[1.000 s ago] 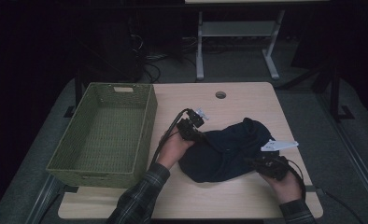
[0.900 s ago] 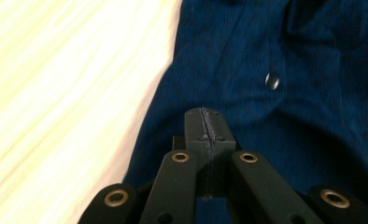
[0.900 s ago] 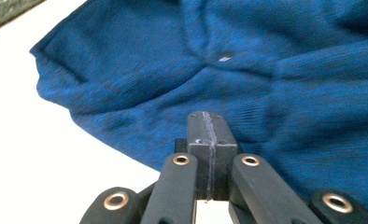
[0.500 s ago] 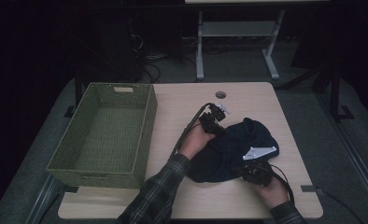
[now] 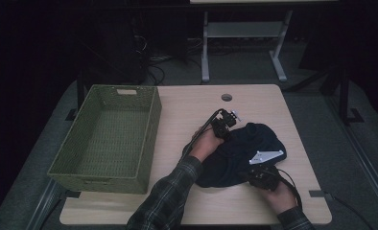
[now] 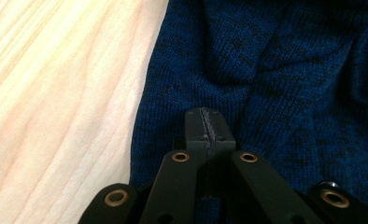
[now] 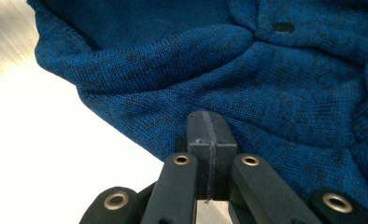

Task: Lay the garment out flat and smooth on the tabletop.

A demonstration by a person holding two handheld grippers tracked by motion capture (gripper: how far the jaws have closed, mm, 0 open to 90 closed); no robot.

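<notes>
Garment noted: a dark blue knit sweater point(image 5: 247, 153) lay bunched on the right half of the wooden table point(image 5: 187, 110), well apart from the green wicker basket point(image 5: 108, 139) at the left edge. Left gripper point(image 6: 205, 128) rested at the sweater's far-left hem, right gripper point(image 7: 209, 128) at its near edge; both jaw pairs were pressed together, apparently clamping nothing. Bare tabletop remained between sweater and basket.
</notes>
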